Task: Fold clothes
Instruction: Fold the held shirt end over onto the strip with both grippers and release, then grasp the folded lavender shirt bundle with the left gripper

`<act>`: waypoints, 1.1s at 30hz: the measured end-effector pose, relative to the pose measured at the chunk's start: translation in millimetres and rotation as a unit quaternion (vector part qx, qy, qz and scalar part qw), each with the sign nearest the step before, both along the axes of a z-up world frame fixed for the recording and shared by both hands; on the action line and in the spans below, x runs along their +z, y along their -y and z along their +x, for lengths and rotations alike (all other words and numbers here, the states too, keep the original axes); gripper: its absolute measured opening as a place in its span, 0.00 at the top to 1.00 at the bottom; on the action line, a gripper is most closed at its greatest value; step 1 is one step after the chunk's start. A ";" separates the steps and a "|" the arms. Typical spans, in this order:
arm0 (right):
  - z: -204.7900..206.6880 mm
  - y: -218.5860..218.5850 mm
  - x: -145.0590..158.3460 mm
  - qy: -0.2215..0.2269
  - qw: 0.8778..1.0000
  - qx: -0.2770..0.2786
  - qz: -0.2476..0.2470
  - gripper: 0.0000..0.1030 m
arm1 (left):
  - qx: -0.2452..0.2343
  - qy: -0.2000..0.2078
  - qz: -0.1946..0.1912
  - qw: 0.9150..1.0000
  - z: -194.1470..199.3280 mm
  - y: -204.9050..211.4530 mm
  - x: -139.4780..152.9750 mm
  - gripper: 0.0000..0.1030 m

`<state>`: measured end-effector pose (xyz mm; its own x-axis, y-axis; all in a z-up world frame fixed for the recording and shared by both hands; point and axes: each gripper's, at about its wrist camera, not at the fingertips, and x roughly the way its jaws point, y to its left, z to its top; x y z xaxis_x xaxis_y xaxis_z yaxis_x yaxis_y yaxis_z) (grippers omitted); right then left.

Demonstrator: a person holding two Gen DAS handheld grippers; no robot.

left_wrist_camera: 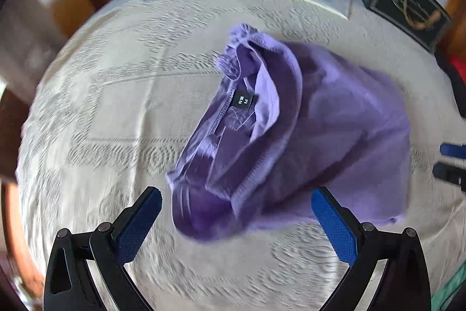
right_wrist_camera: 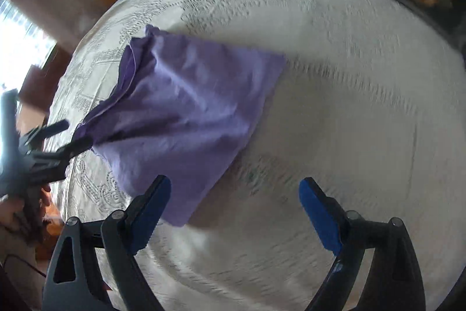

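A crumpled purple cotton shirt (left_wrist_camera: 291, 130) lies on the white lace-covered worktop (left_wrist_camera: 116, 107), just ahead of the released left fingers (left_wrist_camera: 236, 223). The right fingers (right_wrist_camera: 235, 212) are spread empty beside its edge. Grabbing bunched layers could skew the fold.

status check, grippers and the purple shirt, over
Left gripper open, right gripper open, neither holding. Purple shirt rumpled on the tablecloth, size tag showing. Nothing in the way.

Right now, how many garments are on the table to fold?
1. A single purple garment lies bunched on the white lace tablecloth, its size label facing up, just ahead of the open left gripper. Nothing else looks like clothing, though the table's edges are out of view.
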<state>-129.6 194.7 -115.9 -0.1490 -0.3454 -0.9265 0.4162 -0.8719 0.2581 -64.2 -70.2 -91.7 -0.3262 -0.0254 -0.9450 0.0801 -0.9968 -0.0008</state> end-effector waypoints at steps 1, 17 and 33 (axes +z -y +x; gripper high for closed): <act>7.3 5.7 -2.3 0.002 1.000 -0.010 -0.002 0.26 | -0.013 0.005 0.009 1.000 -4.4 3.4 -4.3 0.08; 53.7 16.2 -6.0 0.036 0.991 -0.132 0.006 0.89 | -0.050 0.009 0.083 0.995 -17.4 85.9 23.4 0.33; -44.0 -4.9 5.6 -0.005 0.976 -0.216 -0.032 0.48 | -0.067 0.022 0.099 0.993 -143.4 14.3 -8.9 0.35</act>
<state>-173.6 199.6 -110.3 -0.3017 -0.3054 -0.9032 0.0157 -0.9488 0.3156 -207.6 -84.5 -100.7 -0.2732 0.2040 -0.9401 -0.0494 -0.9789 -0.1981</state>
